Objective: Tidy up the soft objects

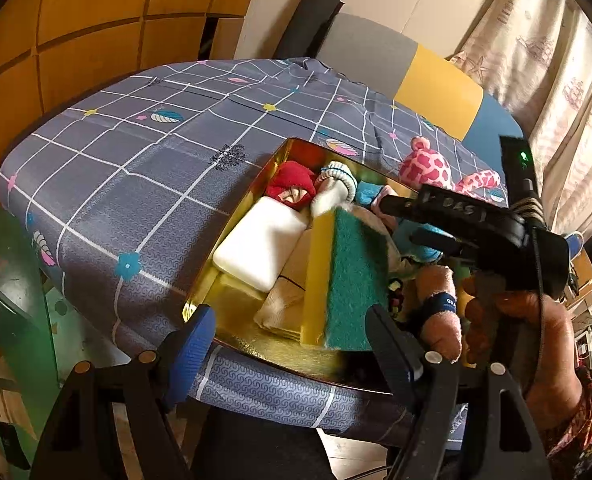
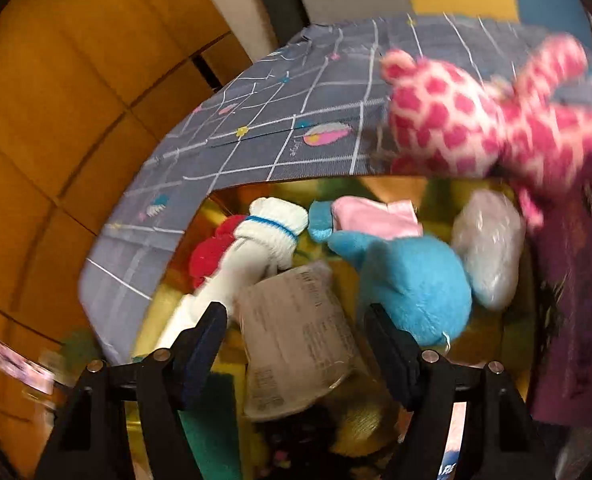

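On the worktop (image 1: 96, 168), your gold box (image 1: 232, 216) holds, from left to right, a white sponge (image 1: 260, 248), a red sock (image 1: 292, 184), a yellow-green scouring pad (image 1: 352, 276) standing on edge and a blue plush (image 2: 416, 284). Your left tool (image 1: 292, 340) hangs over the box's near edge, fingers apart and holding nothing. Your right tool (image 2: 296, 340) is also spread wide above a grey packet (image 2: 300, 340), with the pink giraffe (image 2: 456, 128) beyond the box's far rim.

Soft things crowd the gold box (image 1: 232, 216), an upright sponge (image 1: 348, 280) blocking its middle, while the tablecloth (image 1: 136, 152) left of it lies bare.
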{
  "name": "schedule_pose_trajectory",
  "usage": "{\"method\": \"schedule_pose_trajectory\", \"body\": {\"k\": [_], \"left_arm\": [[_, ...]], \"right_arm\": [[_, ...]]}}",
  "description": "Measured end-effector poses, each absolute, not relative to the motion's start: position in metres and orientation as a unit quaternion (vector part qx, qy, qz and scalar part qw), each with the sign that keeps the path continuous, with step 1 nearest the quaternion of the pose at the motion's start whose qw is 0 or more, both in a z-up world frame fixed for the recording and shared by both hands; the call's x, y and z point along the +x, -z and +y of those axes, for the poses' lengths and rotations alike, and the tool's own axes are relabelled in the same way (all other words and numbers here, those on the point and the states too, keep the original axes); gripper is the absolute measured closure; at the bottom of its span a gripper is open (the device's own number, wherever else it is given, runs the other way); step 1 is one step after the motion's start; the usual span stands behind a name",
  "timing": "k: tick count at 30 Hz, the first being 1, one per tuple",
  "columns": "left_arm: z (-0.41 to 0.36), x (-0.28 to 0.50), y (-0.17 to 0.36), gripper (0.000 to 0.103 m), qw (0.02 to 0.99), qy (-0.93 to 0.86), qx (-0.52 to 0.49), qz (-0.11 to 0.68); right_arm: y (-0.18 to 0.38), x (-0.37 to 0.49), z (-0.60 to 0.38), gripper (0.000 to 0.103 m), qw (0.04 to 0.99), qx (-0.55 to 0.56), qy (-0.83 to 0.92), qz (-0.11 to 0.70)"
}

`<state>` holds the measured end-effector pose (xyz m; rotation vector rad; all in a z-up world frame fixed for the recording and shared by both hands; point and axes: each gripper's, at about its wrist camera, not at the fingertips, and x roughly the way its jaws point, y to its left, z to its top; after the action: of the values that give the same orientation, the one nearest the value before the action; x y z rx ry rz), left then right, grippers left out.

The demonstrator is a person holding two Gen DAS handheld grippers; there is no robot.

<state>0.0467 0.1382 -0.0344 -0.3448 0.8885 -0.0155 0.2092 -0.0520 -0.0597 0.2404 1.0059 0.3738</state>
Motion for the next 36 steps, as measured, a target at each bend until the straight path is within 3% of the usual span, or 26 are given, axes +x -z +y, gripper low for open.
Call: {"method": "schedule_pose_trajectory", "body": {"k": [4,9,10,11,13,14,21,26,31,36], "left_arm": [[0.140,0.047,0.034,0.025,0.889,0.005,-0.167,0.425],[0.144,0.045,0.035,0.025,0.890,0.001,-0.177,0.421],[0.146,0.044,0.034,0.025,0.891,-0.005,-0.180,0.417],[0.150,0.043,0.033,0.025,0.892,-0.013,-0.187,0.411],[0.159,0.039,0.030,0.025,0.894,-0.029,-0.204,0.398],[0.164,0.037,0.029,0.025,0.895,-0.037,-0.212,0.391],[0.174,0.036,0.023,0.025,0.897,-0.056,-0.217,0.380],[0.162,0.038,0.022,0.025,0.901,-0.033,-0.201,0.384],[0.144,0.039,0.023,0.025,0.903,-0.005,-0.181,0.390],[0.127,0.044,0.024,0.025,0.896,-0.014,-0.144,0.419]], "right_arm": [[0.043,0.190,-0.054,0.024,0.868,0.104,-0.184,0.449],[0.017,0.147,-0.052,0.025,0.882,0.090,-0.226,0.404],[0.015,0.138,-0.047,0.031,0.880,0.080,-0.243,0.401],[0.015,0.134,-0.043,0.045,0.877,0.071,-0.255,0.400],[0.019,0.125,-0.030,0.062,0.869,0.047,-0.276,0.407],[0.022,0.123,-0.024,0.064,0.865,0.040,-0.288,0.409],[0.052,0.123,0.017,0.064,0.857,-0.064,-0.274,0.432],[0.059,0.128,-0.009,0.063,0.865,-0.061,-0.209,0.452],[0.053,0.122,-0.044,0.063,0.849,0.059,-0.248,0.463],[0.024,0.097,-0.080,0.062,0.879,0.092,-0.213,0.417]]}}
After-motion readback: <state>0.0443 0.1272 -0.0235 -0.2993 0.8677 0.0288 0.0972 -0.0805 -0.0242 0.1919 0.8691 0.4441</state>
